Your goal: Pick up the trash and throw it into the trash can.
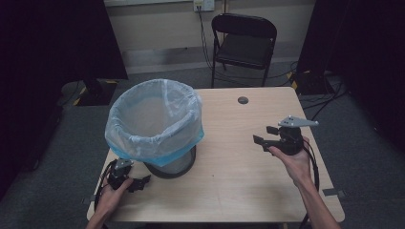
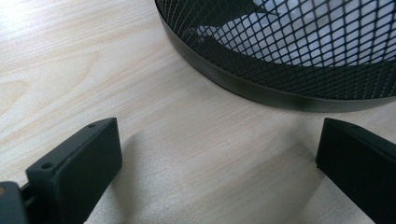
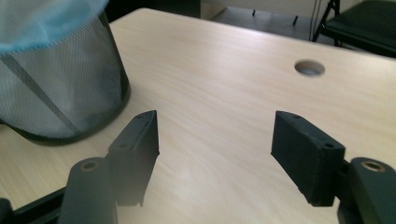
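Dim room, dark curtains both sides, folding chair (image 1: 244,40) behind a light wood table (image 1: 239,181) with a cable hole (image 1: 243,100) near the far edge. Black mesh wastebasket (image 1: 172,164) upright on the table's left half, lined with a translucent bag (image 1: 155,119) folded over the rim, blue hem hanging down the outside. Left gripper (image 1: 143,182) low at the near-left corner, just beside the basket's base, jaws spread wide and holding nothing; in the left gripper view, bare wood between them and the basket's bottom ring (image 2: 261,88) curving across just ahead and slightly to the right. Right gripper (image 1: 266,136) raised above the table's right half, well apart from the basket, jaws also spread and empty, pointing left across open tabletop; in the right gripper view, basket (image 3: 60,88) off to the far left of the jaws. Key relation: basket upright, long axis vertical, lying directly forward of the left fingers and far to the left of the right ones, so left hand clearly nearer. Bag hem above the left gripper's level, so likely a lift needed to reach the liner; base ring reachable with a short push forward. No contact yet anywhere.
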### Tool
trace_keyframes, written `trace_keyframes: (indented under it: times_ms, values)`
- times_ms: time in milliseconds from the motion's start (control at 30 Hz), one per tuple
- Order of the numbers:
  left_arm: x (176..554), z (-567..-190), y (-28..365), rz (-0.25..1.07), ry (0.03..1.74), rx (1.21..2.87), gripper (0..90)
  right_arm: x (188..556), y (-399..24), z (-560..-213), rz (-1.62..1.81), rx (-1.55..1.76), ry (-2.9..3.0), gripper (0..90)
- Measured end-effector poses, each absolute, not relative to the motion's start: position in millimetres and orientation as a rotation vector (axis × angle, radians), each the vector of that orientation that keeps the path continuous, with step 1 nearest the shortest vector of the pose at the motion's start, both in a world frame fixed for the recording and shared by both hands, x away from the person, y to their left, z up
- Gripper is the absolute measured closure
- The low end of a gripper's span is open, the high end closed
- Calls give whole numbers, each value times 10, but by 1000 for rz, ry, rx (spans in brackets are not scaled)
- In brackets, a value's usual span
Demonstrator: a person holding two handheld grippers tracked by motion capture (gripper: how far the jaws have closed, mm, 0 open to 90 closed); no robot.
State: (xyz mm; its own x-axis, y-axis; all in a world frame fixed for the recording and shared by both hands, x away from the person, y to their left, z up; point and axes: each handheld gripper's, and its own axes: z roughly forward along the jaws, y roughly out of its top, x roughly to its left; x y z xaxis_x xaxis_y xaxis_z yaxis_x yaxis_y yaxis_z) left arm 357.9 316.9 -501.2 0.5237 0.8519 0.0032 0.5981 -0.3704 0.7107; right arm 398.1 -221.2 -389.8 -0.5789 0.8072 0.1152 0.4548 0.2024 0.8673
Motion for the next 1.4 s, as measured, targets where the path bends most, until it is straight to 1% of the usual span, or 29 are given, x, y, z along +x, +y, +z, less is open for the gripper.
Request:
trace_keyframes:
  times_ms: [100, 133, 200, 333, 367, 467, 600, 667, 833, 867, 967, 1100, 1133, 1400]
  values:
    - [3579, -5011, 3169, 494, 1174, 2103, 0, 3929, -2285, -4037, 1296, 1220, 2113, 298]
    - [3579, -5011, 3169, 495, 1174, 2103, 0, 3894, -2340, -4131, 1276, 1254, 2101, 271]
    - [3579, -5011, 3169, 495, 1175, 2102, 0, 3885, -2357, -4164, 1268, 1263, 2098, 259]
    - [3580, -5011, 3169, 495, 1175, 2103, 0, 3845, -2437, -4395, 1209, 1309, 2104, 251]
    - [3580, -5011, 3169, 495, 1175, 2103, 0, 3845, -2437, -4395, 1209, 1309, 2104, 251]
    - [3580, -5010, 3169, 495, 1175, 2104, 0, 3829, -2467, -4562, 1154, 1364, 2125, 246]
    - [3580, -5009, 3171, 495, 1172, 2109, 0, 3805, -2478, -4677, 1107, 1392, 2130, 242]
    - [3580, -5010, 3171, 495, 1172, 2108, 0, 3800, -2502, -4778, 1083, 1427, 2134, 225]
    - [3579, -5014, 3159, 496, 1185, 2090, 0, 3825, -2491, -4818, 1035, 1433, 2131, 202]
    - [3581, -5011, 3158, 501, 1184, 2099, 0, 3845, -2467, -4863, 1008, 1454, 2140, 181]
    - [3580, -5013, 3154, 498, 1186, 2093, 0, 3858, -2432, -4909, 957, 1464, 2147, 180]
    - [3580, -5015, 3151, 501, 1192, 2086, 0, 3870, -2376, -4957, 893, 1414, 2131, 160]
    - [3578, -5016, 3149, 500, 1194, 2083, 0, 3867, -2374, -4988, 909, 1395, 2107, 139]
    - [3579, -5016, 3150, 501, 1193, 2084, 0, 3863, -2381, -4995, 914, 1392, 2107, 140]
